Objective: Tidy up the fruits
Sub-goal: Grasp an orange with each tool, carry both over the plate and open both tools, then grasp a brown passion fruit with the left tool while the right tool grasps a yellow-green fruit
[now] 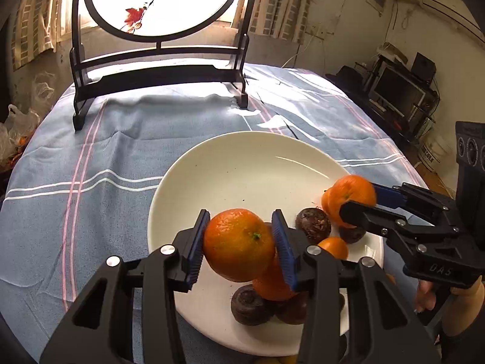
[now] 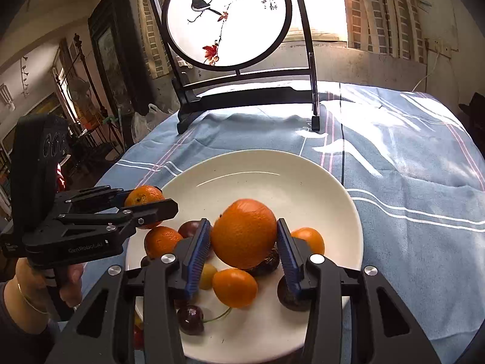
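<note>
Clearly each orange wants lowering slowly onto a bare patch of the white plate [image 1: 242,163], with no letting go until it sits steady, or it may roll into the heap. The left hand-held gripper [image 1: 241,244] clasps an orange [image 1: 238,244] above the plate; the right hand-held gripper [image 2: 244,242] clasps another orange [image 2: 244,233]. Beyond, the blue-clothed bench [image 1: 121,139].

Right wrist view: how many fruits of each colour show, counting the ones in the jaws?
Orange tangerines: 5
Dark brown or purple fruits: at least 3
Dark red cherry: 1
Yellow-green fruit: 1
Total: at least 10
</note>
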